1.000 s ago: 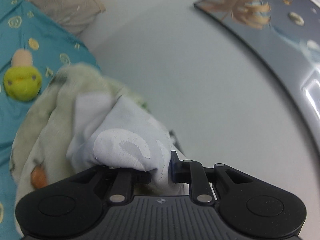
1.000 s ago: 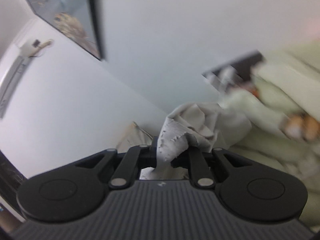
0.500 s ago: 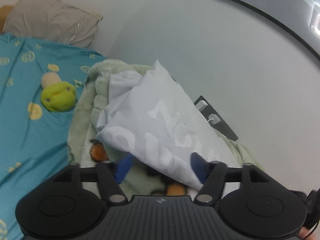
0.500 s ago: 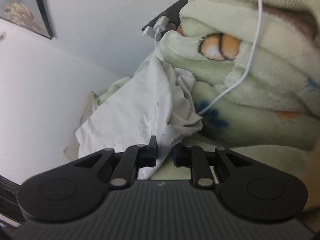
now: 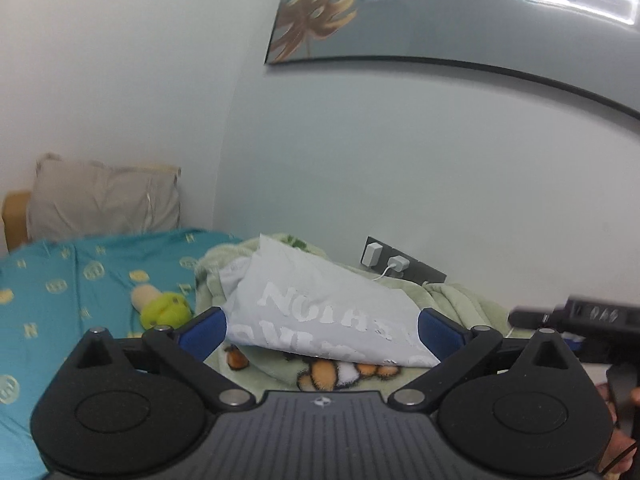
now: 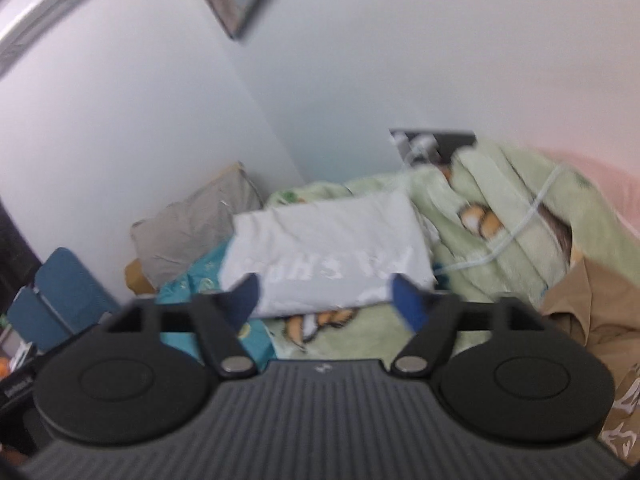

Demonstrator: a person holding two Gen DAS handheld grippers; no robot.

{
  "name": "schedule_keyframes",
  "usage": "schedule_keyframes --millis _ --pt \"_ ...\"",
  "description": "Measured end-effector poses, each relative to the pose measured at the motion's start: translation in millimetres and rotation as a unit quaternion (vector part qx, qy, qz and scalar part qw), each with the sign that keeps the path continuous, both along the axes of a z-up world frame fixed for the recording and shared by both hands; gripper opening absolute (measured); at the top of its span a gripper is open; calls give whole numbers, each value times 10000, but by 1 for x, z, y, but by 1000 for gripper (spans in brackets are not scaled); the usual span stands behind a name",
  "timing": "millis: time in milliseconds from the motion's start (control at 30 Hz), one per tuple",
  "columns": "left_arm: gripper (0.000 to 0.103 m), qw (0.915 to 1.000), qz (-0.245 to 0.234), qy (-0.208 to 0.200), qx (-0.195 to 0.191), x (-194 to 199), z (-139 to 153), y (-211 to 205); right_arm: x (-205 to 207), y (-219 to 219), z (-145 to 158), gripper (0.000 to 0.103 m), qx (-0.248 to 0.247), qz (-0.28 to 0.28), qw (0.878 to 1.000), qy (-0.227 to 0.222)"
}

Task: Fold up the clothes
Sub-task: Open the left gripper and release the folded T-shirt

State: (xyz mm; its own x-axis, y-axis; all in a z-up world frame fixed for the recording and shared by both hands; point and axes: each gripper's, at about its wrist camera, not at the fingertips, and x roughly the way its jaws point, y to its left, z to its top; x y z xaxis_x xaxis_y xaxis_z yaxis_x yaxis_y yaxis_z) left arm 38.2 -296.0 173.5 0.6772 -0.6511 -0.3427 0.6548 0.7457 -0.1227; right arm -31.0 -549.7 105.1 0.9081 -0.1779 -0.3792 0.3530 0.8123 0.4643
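A folded white garment (image 5: 324,304) (image 6: 332,256) with pale lettering lies on a green fleece blanket (image 5: 452,300) (image 6: 516,216) on the bed. My left gripper (image 5: 322,330) hangs a little in front of it, jaws still opening and spread wide, nothing between the blue pads (image 5: 206,330). In the right wrist view my right gripper (image 6: 324,294) is likewise drawn back from the garment, its jaws opening wide with nothing in them. The other gripper's black body (image 5: 592,320) shows at the right edge of the left wrist view.
A teal patterned sheet (image 5: 80,284) covers the bed, with a yellow-green plush toy (image 5: 162,308) and a beige pillow (image 5: 104,204) at the wall. Chargers sit in a wall socket strip (image 5: 400,266); a white cable (image 6: 520,224) crosses the blanket. Brown clothing (image 6: 588,304) lies right.
Both grippers let go of the white garment, opened wide and pulled back and up. The garment now rests folded on the green blanket.
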Motion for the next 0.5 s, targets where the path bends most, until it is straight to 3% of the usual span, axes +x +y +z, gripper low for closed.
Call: schedule_keyframes --millis 267,500 --pt "103 9973 7 -706 181 -63 3 18 -31 61 12 85 -1046 285 9933 -406" --pt "103 9966 203 -794 48 -61 -16 16 -30 75 -3 85 -1402 204 9884 -541"
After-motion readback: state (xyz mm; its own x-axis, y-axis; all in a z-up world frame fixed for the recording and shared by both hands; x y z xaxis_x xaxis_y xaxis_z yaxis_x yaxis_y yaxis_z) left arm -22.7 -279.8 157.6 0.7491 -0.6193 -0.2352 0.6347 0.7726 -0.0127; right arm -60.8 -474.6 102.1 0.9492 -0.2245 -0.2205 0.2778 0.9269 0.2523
